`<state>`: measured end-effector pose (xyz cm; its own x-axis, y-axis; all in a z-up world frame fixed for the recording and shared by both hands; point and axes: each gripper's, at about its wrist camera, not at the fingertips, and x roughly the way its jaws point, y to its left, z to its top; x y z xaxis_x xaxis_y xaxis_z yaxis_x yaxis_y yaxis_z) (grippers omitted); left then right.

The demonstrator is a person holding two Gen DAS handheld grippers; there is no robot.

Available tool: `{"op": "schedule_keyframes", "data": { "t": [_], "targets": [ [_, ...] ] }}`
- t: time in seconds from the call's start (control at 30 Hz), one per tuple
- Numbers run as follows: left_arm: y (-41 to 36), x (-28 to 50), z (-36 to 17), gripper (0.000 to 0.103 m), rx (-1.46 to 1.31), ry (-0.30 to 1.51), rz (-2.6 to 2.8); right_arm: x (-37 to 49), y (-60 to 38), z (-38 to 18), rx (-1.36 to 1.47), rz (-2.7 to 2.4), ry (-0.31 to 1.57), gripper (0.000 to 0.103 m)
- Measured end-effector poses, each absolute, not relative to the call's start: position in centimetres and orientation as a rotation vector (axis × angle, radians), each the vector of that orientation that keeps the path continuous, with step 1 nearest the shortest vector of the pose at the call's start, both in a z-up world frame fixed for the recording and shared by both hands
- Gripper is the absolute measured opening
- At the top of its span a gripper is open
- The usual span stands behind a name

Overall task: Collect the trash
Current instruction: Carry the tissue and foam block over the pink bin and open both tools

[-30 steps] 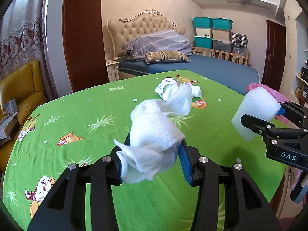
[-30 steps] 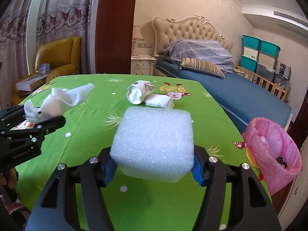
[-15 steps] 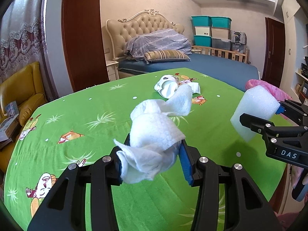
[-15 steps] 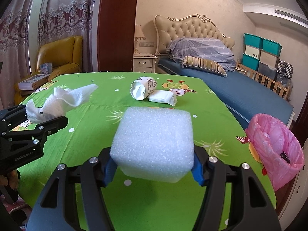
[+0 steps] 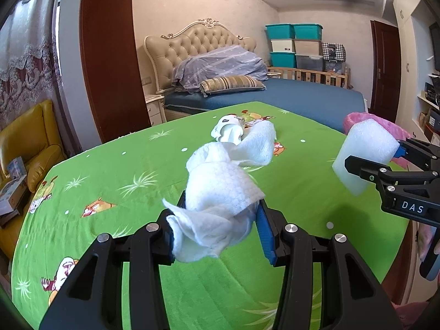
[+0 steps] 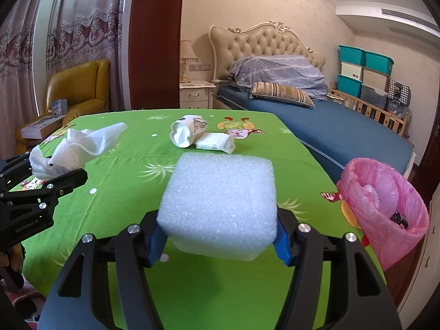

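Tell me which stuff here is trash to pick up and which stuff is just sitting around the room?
For the job:
- crumpled tissue, held in the left tool
- foam block, held in the right tool
- paper cup and tissue pack, lying on the table
- pink trash bag

Just lying about:
- bed
- yellow armchair
- storage boxes

A: Held items?
B: Crumpled white tissue [image 5: 220, 192], clamped in left tool [image 5: 217, 228]; white foam block [image 6: 220, 206], clamped in right tool [image 6: 218, 236].
A: On the table [image 6: 132, 181]?
B: Paper cup [image 6: 187, 134] on its side, touching a white packet [image 6: 216, 143]. Pink bag [image 6: 385, 214] open, beside the table.
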<state>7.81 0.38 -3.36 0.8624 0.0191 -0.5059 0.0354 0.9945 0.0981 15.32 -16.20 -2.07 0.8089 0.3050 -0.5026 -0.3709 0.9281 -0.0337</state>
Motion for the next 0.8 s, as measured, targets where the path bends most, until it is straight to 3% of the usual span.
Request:
{"op": "schedule_keyframes", "data": {
  "t": [0.8],
  "targets": [
    [-9.2,13.2,-1.5,0.045,0.165,0.594,-0.278,16.3,-26.4,-1.1,-0.079,0.150,0.487,0.061]
  ]
}}
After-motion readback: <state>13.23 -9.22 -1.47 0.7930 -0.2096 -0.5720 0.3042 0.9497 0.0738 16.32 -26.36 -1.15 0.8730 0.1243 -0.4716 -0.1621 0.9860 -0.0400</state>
